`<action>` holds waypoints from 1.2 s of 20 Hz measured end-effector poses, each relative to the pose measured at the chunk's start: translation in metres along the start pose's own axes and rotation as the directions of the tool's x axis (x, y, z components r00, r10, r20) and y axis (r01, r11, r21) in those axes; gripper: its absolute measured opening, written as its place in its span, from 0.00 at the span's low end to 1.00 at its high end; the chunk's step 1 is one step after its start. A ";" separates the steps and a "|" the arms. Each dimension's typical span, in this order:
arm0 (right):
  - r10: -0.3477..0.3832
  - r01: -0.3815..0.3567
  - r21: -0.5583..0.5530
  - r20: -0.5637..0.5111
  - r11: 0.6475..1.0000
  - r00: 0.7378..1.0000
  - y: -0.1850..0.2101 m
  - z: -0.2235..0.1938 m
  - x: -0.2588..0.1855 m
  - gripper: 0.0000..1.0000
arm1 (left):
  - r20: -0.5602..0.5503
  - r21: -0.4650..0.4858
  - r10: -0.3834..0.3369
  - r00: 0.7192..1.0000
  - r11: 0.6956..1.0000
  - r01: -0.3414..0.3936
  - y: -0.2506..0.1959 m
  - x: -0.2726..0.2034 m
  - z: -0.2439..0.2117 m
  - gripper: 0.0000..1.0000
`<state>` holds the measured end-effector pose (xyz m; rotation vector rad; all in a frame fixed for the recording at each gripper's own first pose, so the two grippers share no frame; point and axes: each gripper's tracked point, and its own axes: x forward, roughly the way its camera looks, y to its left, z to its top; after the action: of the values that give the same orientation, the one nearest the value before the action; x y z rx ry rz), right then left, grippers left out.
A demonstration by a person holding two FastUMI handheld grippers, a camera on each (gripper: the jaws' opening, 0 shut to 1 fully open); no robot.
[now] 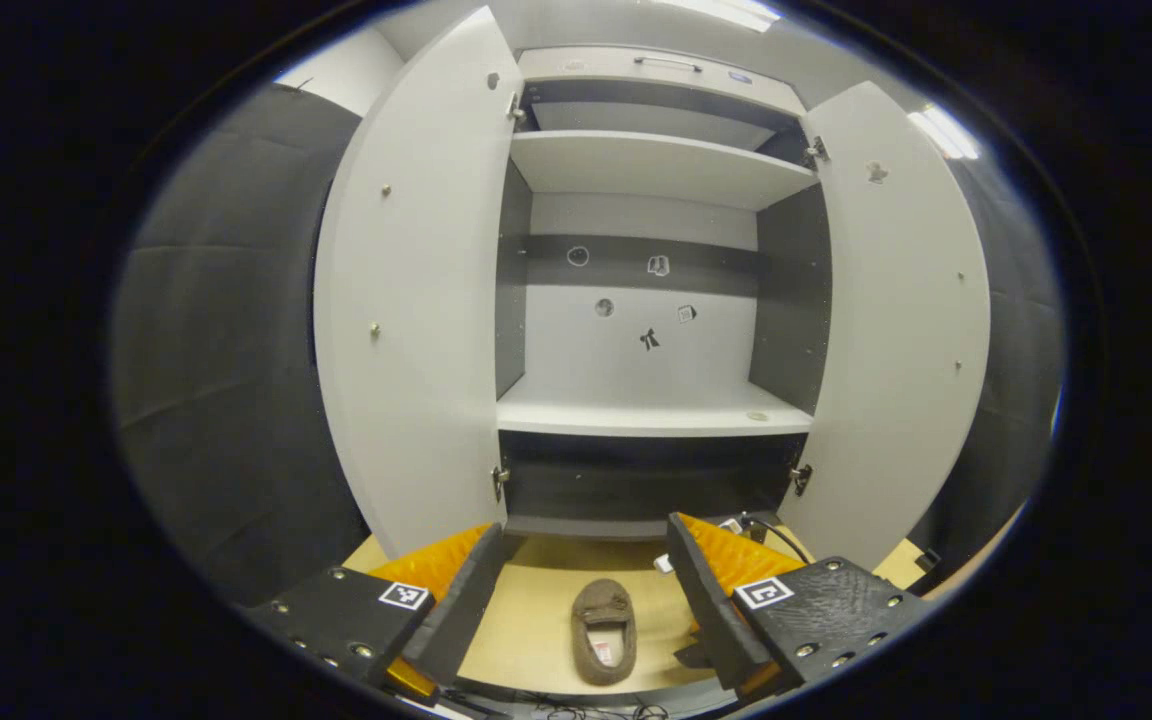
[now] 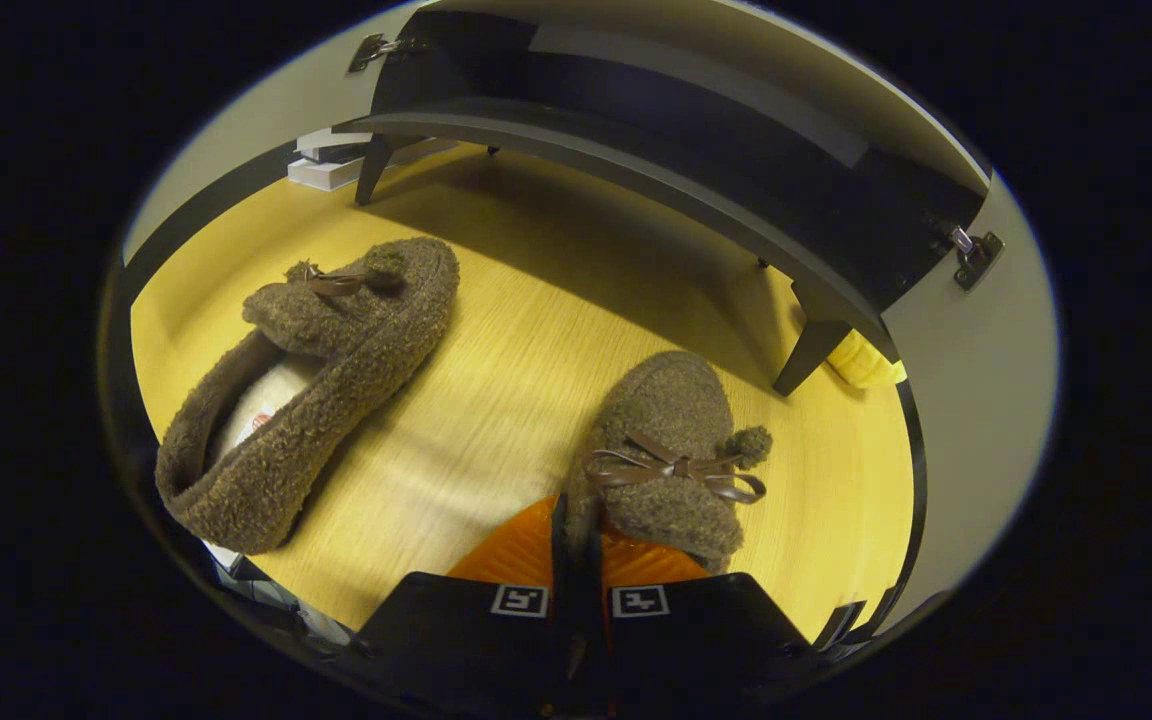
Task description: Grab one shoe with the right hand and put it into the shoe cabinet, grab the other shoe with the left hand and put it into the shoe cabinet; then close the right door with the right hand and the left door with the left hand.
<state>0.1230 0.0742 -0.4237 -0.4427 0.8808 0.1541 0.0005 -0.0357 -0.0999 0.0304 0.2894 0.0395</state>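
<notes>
Left gripper [image 1: 576, 600] spread wide apart, clamped on nothing, held level and facing the shoe cabinet [image 1: 651, 300]. Between its two fingers and a little ahead, low on the pale wooden floor [image 1: 526, 620], a loose slipper [image 1: 604, 632]: brown, fuzzy, toe pointing away toward the cabinet, light lining showing in its opening, touched by neither finger. Straight ahead and above, both cabinet doors swung open: left door [image 1: 416, 300] beyond the left finger, right door [image 1: 896, 330] beyond the right finger. Between the doors, a lower shelf [image 1: 651, 412] and an upper shelf [image 1: 656, 165], both bare, with a dark gap beneath the lower one.

Right gripper [image 2: 576, 560] pressed together, aimed down at the floor, clamped on the rear rim of a held slipper [image 2: 666, 450]. Only a thin strip of fuzzy fabric caught between the fingers; toe pointing away from the tongs, brown bow and pompom on top, just right of the finger line. Cannot tell whether its sole rests on the floor or hangs off it. Well to the left of the tongs in the right gripper view, the loose slipper on its own, tilted on its side, apart from the held one. Farther ahead, the cabinet's dark underside on short dark legs [image 2: 811, 355], with a yellow object [image 2: 866, 365] just beside the right leg.
</notes>
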 end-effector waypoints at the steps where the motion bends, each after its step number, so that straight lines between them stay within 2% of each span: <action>1: 0.033 -0.033 0.021 -0.017 0.999 0.999 0.000 -0.002 -0.001 0.09 | 0.004 0.001 -0.001 1.000 1.000 0.001 -0.001 -0.001 0.000 0.94; 2: 0.062 -0.061 0.034 -0.024 0.998 0.998 -0.004 -0.003 -0.004 0.04 | 0.006 0.001 -0.004 1.000 1.000 0.004 -0.002 -0.002 0.000 0.94; 4: 0.084 -0.083 0.067 -0.015 0.994 0.996 -0.012 0.002 -0.013 0.04 | 0.008 0.000 -0.007 1.000 1.000 0.007 -0.003 -0.004 -0.004 0.94; 5: 0.087 -0.087 0.079 0.004 0.993 0.996 -0.017 0.008 -0.020 0.00 | 0.008 -0.003 -0.009 1.000 1.000 0.009 -0.003 -0.004 -0.005 0.94; 6: 0.098 -0.100 0.096 0.020 0.990 0.995 -0.019 0.012 -0.029 0.03 | 0.009 -0.010 -0.009 1.000 1.000 0.009 -0.003 -0.005 -0.006 0.94; 12: 0.103 -0.132 0.158 0.177 0.979 0.979 -0.040 0.057 -0.101 0.03 | 0.034 -0.049 -0.011 0.999 0.999 0.013 0.004 -0.011 -0.006 0.94; 19: 0.095 -0.197 0.248 0.371 0.949 0.924 -0.074 0.117 -0.201 0.03 | 0.044 -0.042 -0.023 0.999 0.999 0.025 0.012 -0.018 -0.013 0.94; 24: 0.095 -0.252 0.261 0.495 0.932 0.864 -0.094 0.172 -0.276 0.03 | 0.036 -0.049 -0.042 0.998 0.998 0.044 0.009 -0.023 -0.019 0.94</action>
<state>0.1002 0.0781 -0.0858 -0.0092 0.4418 0.2723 -0.0273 -0.0271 -0.1114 -0.0248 0.2538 0.0033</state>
